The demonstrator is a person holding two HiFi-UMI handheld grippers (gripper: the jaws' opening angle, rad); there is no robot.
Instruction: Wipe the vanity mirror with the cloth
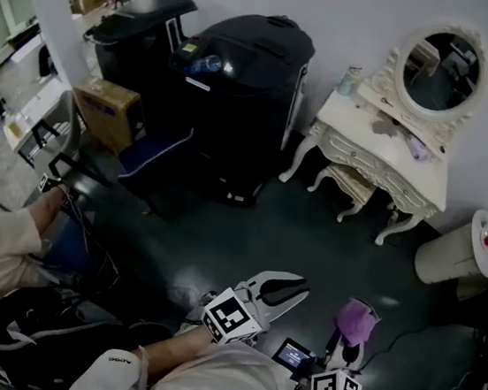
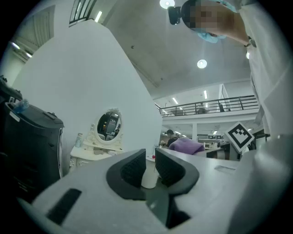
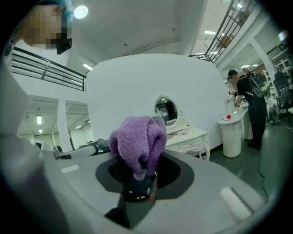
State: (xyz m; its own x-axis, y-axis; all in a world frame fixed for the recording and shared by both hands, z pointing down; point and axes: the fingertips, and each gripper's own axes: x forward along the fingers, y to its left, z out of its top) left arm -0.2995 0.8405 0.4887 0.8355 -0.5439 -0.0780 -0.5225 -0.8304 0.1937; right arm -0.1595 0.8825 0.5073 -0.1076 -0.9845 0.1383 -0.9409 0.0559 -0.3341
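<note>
The white vanity table with its oval mirror stands against the far wall at the upper right, well away from both grippers. The mirror also shows small in the left gripper view and behind the cloth in the right gripper view. My right gripper is shut on a bunched purple cloth, which sticks up from between its jaws. To its left, my left gripper points toward the vanity, jaws drawn together to a thin slit with nothing between them.
A large black machine stands left of the vanity, and a stool is tucked under it. A white pedestal bin is at the right. A cardboard box and a seated person are at the left. Dark floor lies between me and the vanity.
</note>
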